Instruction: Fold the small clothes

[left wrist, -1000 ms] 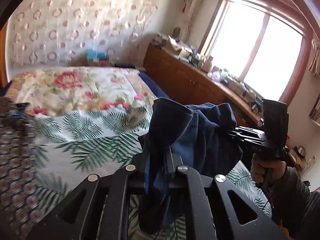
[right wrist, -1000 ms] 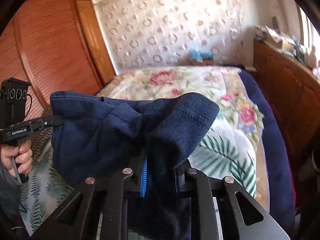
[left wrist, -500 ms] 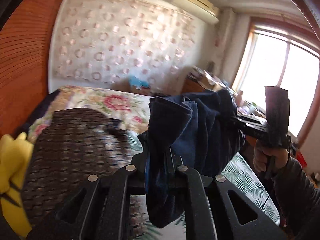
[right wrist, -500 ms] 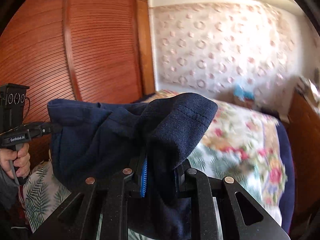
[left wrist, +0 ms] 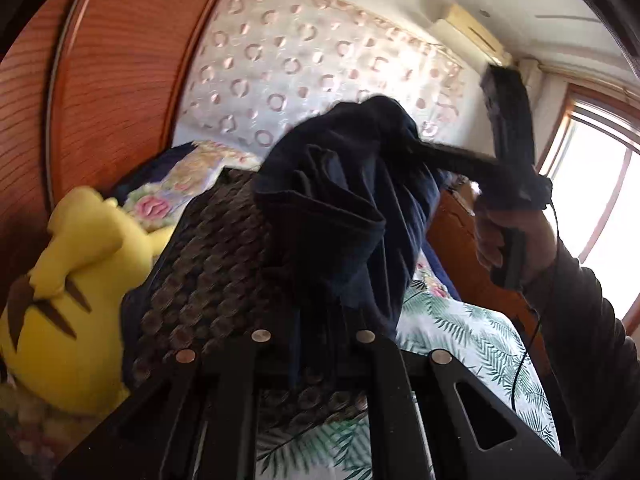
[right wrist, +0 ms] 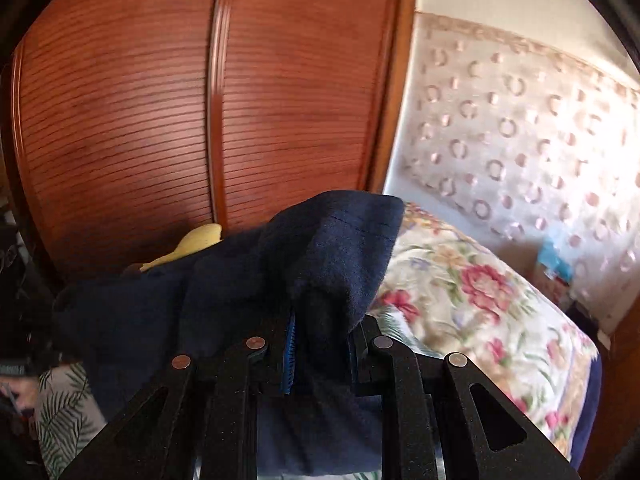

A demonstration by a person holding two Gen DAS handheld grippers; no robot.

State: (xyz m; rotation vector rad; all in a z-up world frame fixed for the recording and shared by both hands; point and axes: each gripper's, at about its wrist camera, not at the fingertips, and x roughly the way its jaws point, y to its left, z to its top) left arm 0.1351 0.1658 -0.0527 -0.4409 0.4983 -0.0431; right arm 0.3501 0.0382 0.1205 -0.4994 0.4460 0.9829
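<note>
Navy garment [left wrist: 344, 216] hangs bunched between left tongs [left wrist: 316, 344] and right tongs [right wrist: 320, 344], both clamped on it.

Both tongs swung navy garment [left wrist: 344, 216] leftward, now above woven cushion [left wrist: 208, 264] beside yellow plush [left wrist: 76, 280].

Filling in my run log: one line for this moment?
left tool: shut on dark navy fabric garment | right tool: shut on same garment | garment: bunched, lifted above bed
</note>
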